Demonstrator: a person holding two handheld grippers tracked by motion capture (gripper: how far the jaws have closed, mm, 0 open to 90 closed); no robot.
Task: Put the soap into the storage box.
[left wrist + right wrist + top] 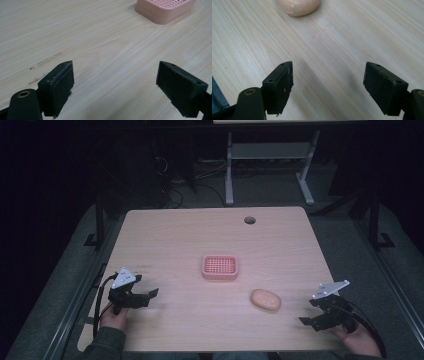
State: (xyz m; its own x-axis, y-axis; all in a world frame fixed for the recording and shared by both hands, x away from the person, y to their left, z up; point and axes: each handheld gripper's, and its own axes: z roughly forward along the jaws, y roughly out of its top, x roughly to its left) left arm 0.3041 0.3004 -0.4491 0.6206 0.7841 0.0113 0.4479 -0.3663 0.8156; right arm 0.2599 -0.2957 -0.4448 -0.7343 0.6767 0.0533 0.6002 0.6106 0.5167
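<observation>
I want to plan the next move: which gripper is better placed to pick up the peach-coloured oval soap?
The right gripper. The soap lies close by it, straight ahead of its open jaws in the right gripper view. The left gripper, also open, faces the pink tray and sits farther from the soap.

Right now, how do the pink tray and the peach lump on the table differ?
The tray is pink, squarish and flat with a grid of holes on top; the lump is peach, smooth and rounded. The tray sits near the table's middle, the lump nearer the right hand-held gripper. Both lie untouched on the wood.
</observation>
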